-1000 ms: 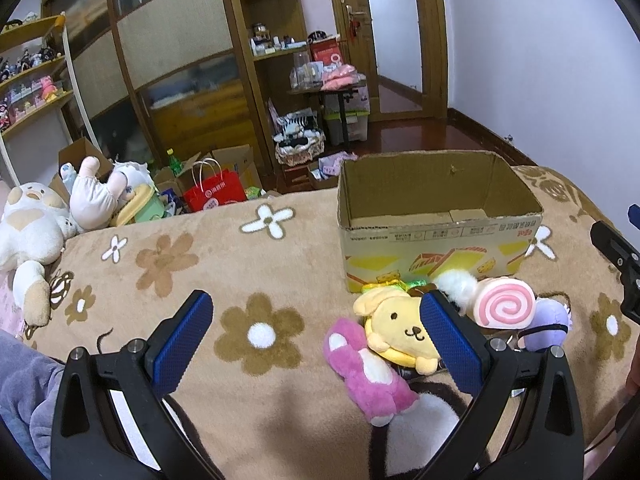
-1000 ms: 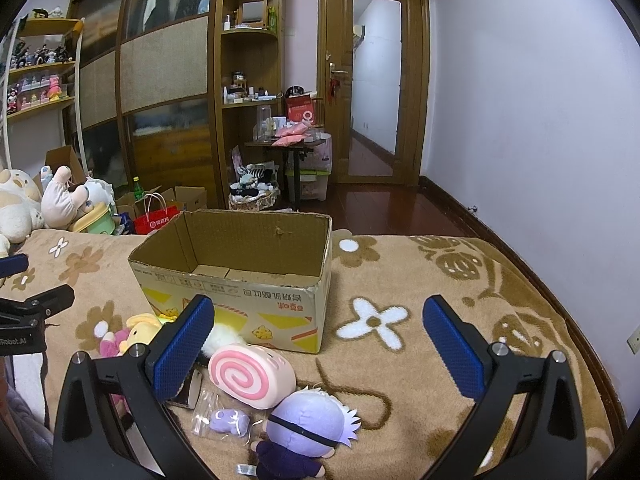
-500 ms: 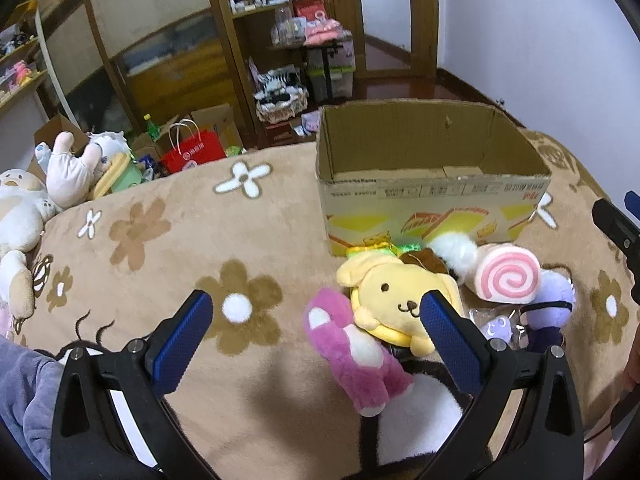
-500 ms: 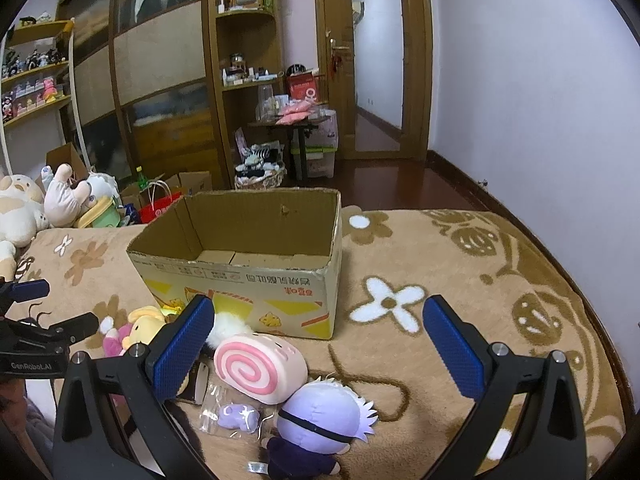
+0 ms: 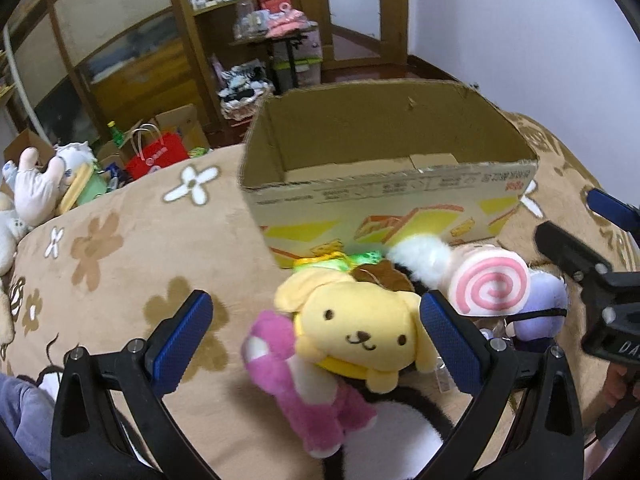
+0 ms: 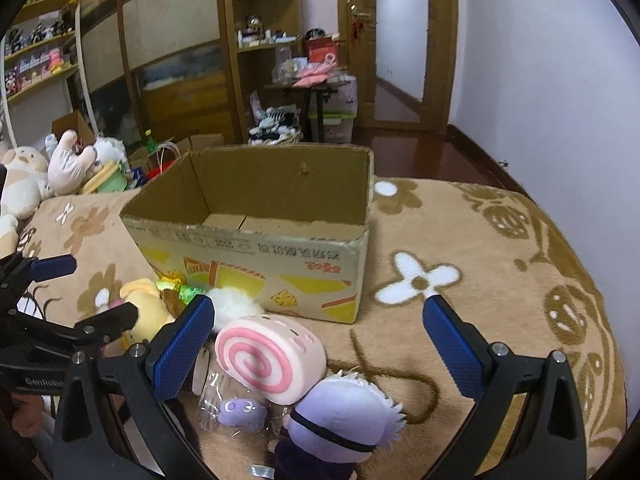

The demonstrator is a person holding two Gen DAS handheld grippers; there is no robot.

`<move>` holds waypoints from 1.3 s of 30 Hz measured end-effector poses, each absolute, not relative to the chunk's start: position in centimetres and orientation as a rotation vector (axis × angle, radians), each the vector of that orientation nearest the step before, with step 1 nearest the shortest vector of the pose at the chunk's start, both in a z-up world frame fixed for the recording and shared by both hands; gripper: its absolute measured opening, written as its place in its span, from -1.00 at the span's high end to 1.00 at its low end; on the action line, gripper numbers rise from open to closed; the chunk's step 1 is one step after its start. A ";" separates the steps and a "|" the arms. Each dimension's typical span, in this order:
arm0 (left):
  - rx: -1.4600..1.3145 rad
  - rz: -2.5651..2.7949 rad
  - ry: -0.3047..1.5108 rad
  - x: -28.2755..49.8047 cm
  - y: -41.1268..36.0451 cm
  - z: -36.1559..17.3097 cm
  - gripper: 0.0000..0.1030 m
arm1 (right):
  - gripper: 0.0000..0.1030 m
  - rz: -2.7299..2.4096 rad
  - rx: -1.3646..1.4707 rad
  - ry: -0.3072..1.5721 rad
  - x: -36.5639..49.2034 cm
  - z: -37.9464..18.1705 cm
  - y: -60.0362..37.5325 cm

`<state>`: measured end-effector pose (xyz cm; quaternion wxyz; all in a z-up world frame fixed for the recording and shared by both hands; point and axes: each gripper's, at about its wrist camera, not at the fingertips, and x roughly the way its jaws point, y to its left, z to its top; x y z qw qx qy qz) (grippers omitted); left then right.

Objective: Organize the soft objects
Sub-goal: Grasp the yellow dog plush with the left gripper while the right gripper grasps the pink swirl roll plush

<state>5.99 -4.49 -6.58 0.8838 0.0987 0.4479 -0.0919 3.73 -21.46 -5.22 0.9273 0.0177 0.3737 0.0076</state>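
Wide left claw (image 5: 316,330) astride yellow plush (image 5: 360,332)

Both wrist cameras look low and close across the bed; each shows the cardboard box (image 5: 384,184) (image 6: 256,232) mid-frame, slightly blurred.

- The open cardboard box (image 5: 384,184) stands on the brown flower-patterned blanket (image 5: 132,248).
- The yellow plush dog (image 5: 360,332) lies before the box, leaning on the pink plush toy (image 5: 304,392).
- The pink spiral roll cushion (image 6: 268,360) lies to the dog's right, touching the purple-haired plush doll (image 6: 344,420).
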 end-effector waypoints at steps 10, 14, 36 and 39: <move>0.159 -0.225 1.029 7.2 -4.8 -8.8 -0.98 | -1.00 0.067 0.097 0.866 5.7 -7.6 -21.8; 0.168 -0.246 1.049 7.3 -5.1 -9.3 -0.98 | -1.00 0.087 0.115 0.898 6.0 -8.4 -21.9; 0.238 -0.296 1.129 7.7 -6.8 -12.1 -0.74 | -0.05 0.215 0.167 1.071 6.9 -11.5 -20.7; 0.198 -0.292 1.131 7.9 -6.3 -11.8 -0.69 | 0.11 0.213 0.144 1.073 7.0 -11.6 -20.4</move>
